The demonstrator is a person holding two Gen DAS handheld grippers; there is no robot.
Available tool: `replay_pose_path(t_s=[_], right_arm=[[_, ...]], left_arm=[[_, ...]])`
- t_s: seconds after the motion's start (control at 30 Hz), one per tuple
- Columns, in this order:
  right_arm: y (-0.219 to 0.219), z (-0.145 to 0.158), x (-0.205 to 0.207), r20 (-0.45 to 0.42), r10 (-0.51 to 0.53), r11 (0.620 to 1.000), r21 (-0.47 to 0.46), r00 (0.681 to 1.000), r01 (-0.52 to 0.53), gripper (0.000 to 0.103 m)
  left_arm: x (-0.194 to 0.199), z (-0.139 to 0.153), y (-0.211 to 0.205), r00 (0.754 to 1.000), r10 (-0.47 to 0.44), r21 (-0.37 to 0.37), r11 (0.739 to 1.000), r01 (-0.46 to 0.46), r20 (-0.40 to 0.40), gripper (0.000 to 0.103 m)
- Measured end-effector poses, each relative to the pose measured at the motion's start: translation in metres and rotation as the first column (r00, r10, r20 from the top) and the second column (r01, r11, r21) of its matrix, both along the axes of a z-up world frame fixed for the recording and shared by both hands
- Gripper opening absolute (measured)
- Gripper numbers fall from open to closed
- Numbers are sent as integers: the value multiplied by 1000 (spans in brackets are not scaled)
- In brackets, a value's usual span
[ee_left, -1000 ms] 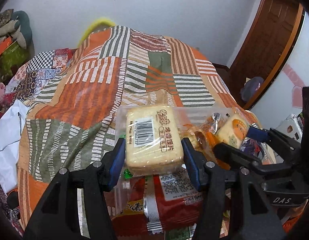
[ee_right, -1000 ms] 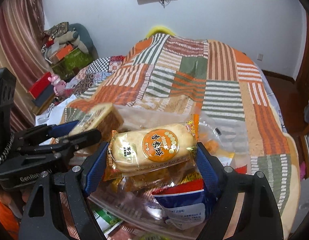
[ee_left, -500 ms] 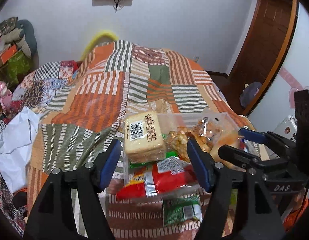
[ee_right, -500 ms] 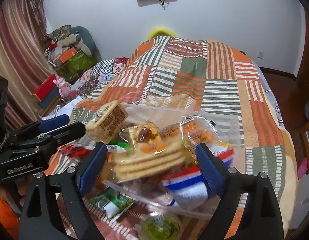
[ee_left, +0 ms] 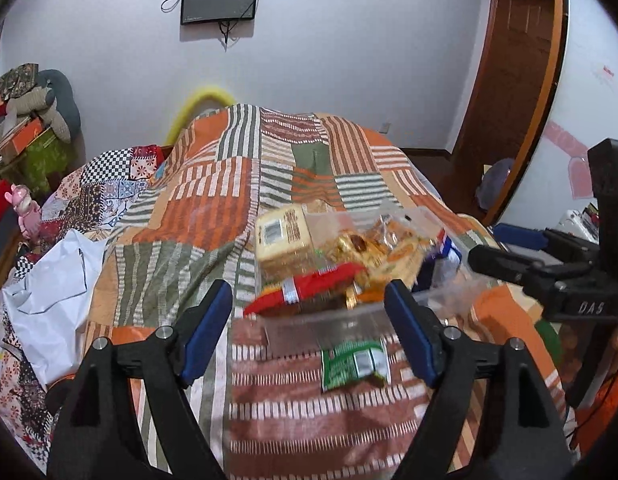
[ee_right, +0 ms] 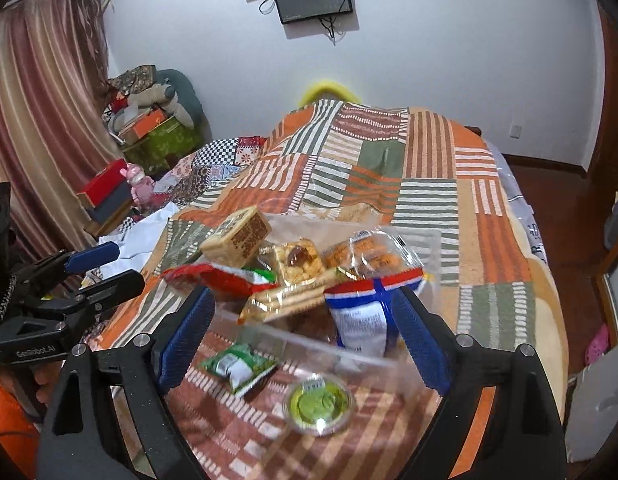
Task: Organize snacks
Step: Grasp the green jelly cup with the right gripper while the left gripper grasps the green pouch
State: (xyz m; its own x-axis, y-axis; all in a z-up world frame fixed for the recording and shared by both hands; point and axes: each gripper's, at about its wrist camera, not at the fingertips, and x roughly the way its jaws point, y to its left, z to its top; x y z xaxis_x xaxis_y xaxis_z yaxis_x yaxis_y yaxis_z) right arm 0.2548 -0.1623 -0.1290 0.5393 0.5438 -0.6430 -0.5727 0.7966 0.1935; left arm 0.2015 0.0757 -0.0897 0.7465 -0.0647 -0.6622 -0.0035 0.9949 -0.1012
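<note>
Both packets had been released into the clear container on the bed; left tongs had just been opening, right tongs stood spread, both empty; next, the green packet and round cup outside would need grasping.

The left gripper no longer clamps the barcode-labelled cake pack; its jaws have just been opening and now stand empty. The pack lies in the clear bin, toward 11 o'clock. The right gripper has let go of the orange-labelled cake pack, which now rests on the pile at 12 o'clock.
</note>
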Motion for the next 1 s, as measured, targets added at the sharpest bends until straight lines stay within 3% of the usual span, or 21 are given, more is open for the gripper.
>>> replay_pose_path(t_s=[0.4,0.63,0.87,1.0], right_arm=[[-20,-38,-26,-48,5,997,-79,999,-9,89],[-22,-66,-26,-115,8,994,-106,993,-20,89],[-12,-77,-23,-123,26,989,-138,992,-43,89],[-7,-84,-19,-144,43,987,-149,989,-64,83]], left_arm=[[-16,-45,-24,992,-55,-20,998,53,-115,82],[-5,-73,-40,976,-98,-43,995,91,-196,82],[13,-90,-48,962,-124,-58,992,113,-242,82],[25,-101,-50,954,-133,-70,990,119,-270,82]])
